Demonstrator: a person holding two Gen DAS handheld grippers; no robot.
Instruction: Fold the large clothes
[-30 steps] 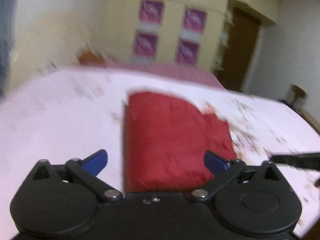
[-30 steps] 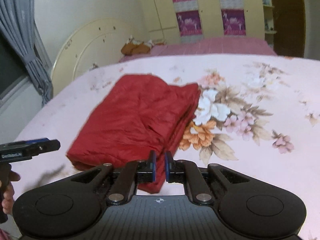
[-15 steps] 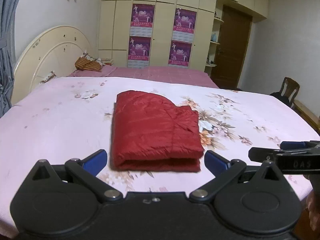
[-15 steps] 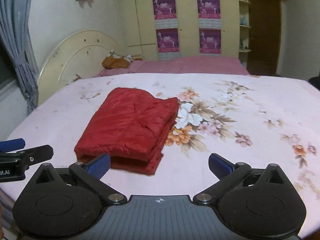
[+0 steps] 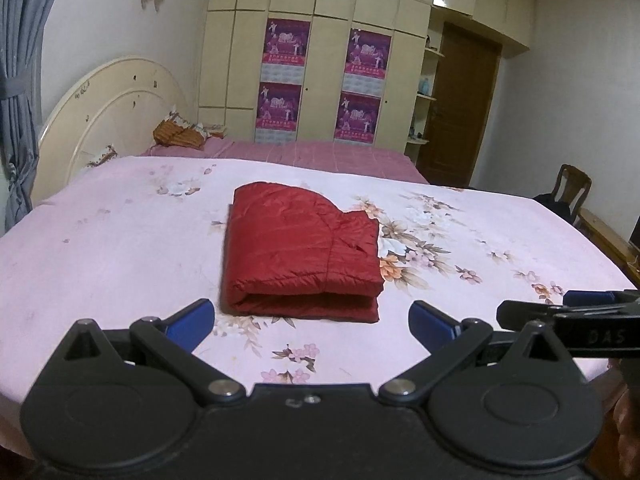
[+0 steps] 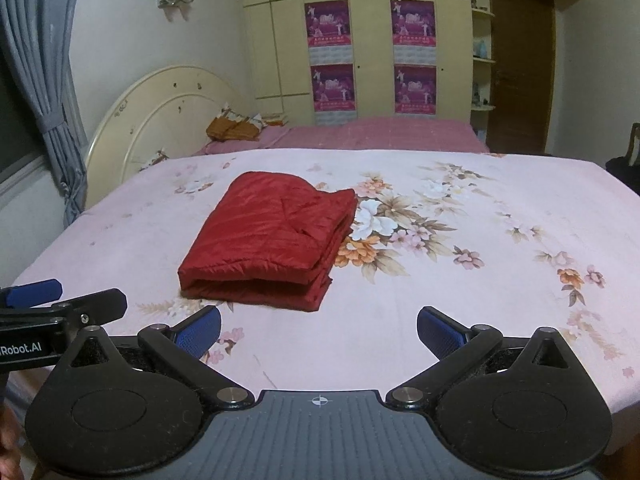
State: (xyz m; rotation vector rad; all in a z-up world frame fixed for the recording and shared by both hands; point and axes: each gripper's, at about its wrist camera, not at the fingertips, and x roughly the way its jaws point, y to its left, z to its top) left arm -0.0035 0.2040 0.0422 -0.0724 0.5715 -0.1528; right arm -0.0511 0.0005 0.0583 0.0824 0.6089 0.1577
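From the left wrist view, we've got the red quilted garment (image 5: 300, 252) sitting as a compact folded stack on the pink floral bedsheet (image 5: 100, 248), roughly mid-bed, with the rounded fold edge facing us. Our left gripper (image 5: 310, 320) hangs over the near edge of the bed with its blue pads spread wide and nothing between them, well clear of the cloth. The right gripper (image 5: 560, 312) pokes in from the side, and from this angle we can't tell how it stands. Over on the right wrist view, the same bundle (image 6: 272, 236) looks tidy, layers stacked, a bit uneven at the right corner. Our right gripper (image 6: 319, 328) is spread open too, empty, short of the bundle. We'd say the folding looks pretty much done here. If anything's left, it's maybe squaring up that right corner, which would need a light pinch without dragging the stack apart.
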